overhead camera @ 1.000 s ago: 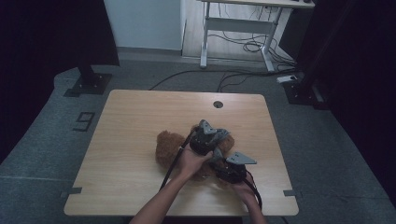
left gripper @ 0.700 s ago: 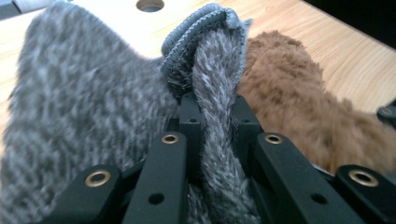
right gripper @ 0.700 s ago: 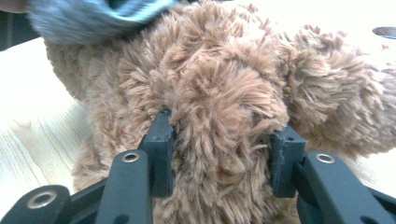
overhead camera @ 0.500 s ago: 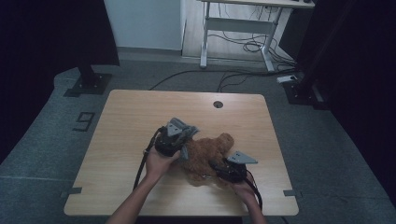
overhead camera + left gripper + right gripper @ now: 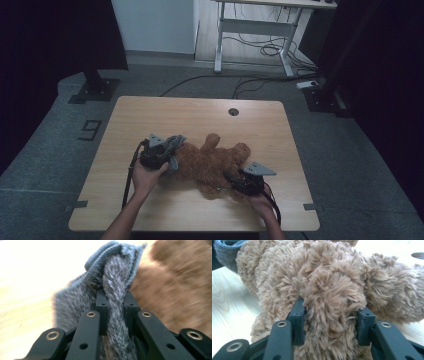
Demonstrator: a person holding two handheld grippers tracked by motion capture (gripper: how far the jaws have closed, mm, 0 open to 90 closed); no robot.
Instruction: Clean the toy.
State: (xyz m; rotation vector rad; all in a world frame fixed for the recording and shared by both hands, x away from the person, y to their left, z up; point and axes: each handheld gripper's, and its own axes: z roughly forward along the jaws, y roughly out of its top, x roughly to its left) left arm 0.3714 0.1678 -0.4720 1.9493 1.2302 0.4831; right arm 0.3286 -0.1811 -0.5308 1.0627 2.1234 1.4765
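A brown teddy bear (image 5: 212, 162) lies near the front of a wooden counter (image 5: 200, 112). The left hand-held gripper (image 5: 167, 152) has its jaws closed tight on a grey knitted cloth (image 5: 113, 285) touching the bear's left end. The right hand-held gripper (image 5: 235, 180) clamps the bear's plush at its right end.

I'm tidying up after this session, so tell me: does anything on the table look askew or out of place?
The brown plush bear lies sprawled on the table rather than sitting up. A grey knitted garment is bunched at its left end, pinched in the left tool, while the right tool clamps the bear's fur. Nothing looks spilled or damaged.
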